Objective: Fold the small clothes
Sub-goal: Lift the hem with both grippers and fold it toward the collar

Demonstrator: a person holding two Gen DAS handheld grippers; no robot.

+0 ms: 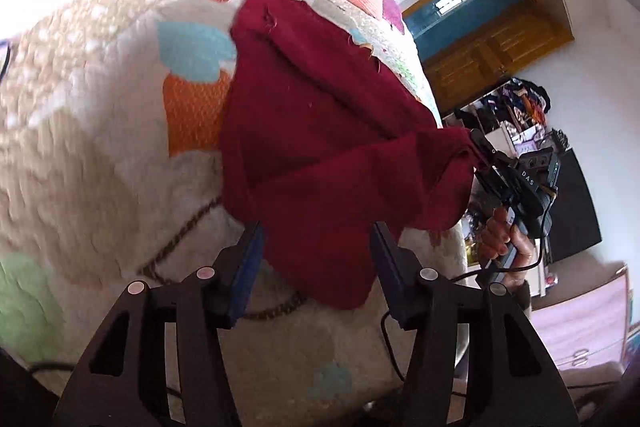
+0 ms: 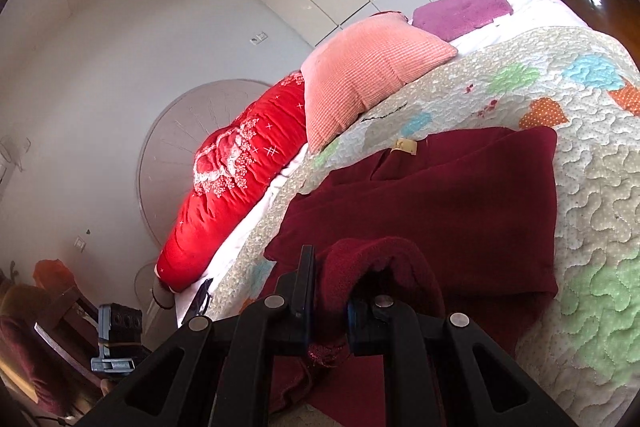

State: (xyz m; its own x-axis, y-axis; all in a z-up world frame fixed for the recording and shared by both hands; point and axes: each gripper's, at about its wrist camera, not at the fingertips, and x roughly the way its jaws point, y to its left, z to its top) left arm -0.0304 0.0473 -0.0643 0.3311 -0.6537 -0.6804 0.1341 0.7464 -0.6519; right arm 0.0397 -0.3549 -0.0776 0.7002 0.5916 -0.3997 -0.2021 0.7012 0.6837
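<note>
Left gripper [image 1: 316,247] nearest the lens: jaws spread wide, nothing clamped. A hanging lobe of the maroon garment [image 1: 320,131] droops in front of the gap between the fingers; whether it touches them is unclear.

Right gripper [image 2: 328,291] clamped on a bunched fold of the same garment [image 2: 460,203], fabric pinched between the pads and humped up over the right finger. In the left wrist view that gripper [image 1: 486,155] holds a corner of the cloth off the edge of the bed, the person's right hand [image 1: 506,239] on its handle.

The rest of the garment lies on the patchwork quilt [image 2: 592,187], partly doubled over, a tan neck label [image 2: 405,145] showing at its far edge.

Behind it on the bed: a salmon ribbed pillow [image 2: 368,79], a purple pillow [image 2: 464,11], and a red embroidered quilt [image 2: 240,187] bundled by the wall. A wooden cabinet [image 1: 492,47] stands across the room.
</note>
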